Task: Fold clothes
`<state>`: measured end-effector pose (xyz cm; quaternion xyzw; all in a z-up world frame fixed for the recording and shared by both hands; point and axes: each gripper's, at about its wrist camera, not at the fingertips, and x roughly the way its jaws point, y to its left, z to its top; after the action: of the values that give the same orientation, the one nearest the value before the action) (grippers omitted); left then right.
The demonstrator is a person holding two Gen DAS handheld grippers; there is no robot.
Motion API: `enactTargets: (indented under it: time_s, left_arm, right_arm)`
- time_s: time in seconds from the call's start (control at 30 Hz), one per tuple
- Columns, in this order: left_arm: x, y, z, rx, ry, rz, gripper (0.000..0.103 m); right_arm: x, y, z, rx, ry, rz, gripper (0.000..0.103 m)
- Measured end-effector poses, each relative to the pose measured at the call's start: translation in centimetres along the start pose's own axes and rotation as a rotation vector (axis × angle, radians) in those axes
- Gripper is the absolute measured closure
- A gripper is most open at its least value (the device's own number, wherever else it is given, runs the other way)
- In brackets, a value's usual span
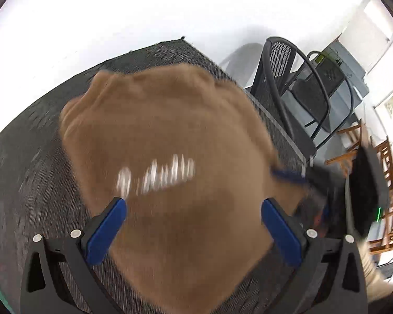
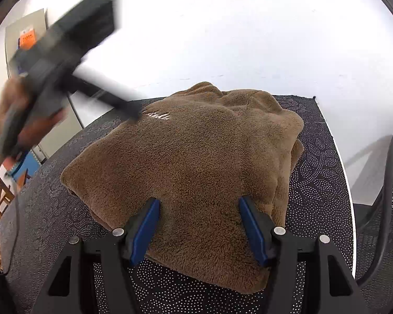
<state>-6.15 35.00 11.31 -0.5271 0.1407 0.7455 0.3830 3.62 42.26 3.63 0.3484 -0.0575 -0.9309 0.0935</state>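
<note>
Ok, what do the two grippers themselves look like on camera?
Both match: the left gripper and right gripper have black angular frames with silver round bolts and flat blue pads lining the fingers. In the right wrist view the left one shows a boxy black body, blurred.

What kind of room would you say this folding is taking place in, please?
Probably an office or lab rather than a home: a black mesh chair stands by the cloth-covered table holding the brown fleece, with wooden racks behind.
</note>
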Motion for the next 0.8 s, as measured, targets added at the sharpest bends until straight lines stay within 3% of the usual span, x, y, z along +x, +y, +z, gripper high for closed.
enactTargets:
  time_s: [0.23,0.37,0.43,0.67,0.7,0.8]
  left_arm:
    - [2.0,0.4,-5.4,-0.003,0.023,0.050,0.000]
    - [3.4,2.5,-6.4,-0.104,0.044,-0.011,0.000]
    - [3.9,3.7,-7.4,-0.176,0.031,-0.087,0.000]
    - [3.0,0.2,-7.7,-0.007,0.041,0.069,0.000]
    - [2.7,0.1,-7.6,-0.010,0.042,0.061,0.000]
    - [0.3,1.9,-6.8,-0.127,0.012,-0.106,0.000]
  right_arm:
    - [-0.5,-0.5,0.3,-0.009,0.004,-0.009,0.039]
    - [-0.4,-1.0,0.1,-0.009,0.004,-0.005,0.039]
    - [-0.4,-1.2,0.0,-0.008,0.004,-0.003,0.038]
    - [0.1,-1.7,0.2,0.000,0.002,0.004,0.038]
    - [0.1,-1.7,0.2,0.001,0.002,0.006,0.038]
    - [0.2,-1.7,0.3,0.005,0.000,0.010,0.038]
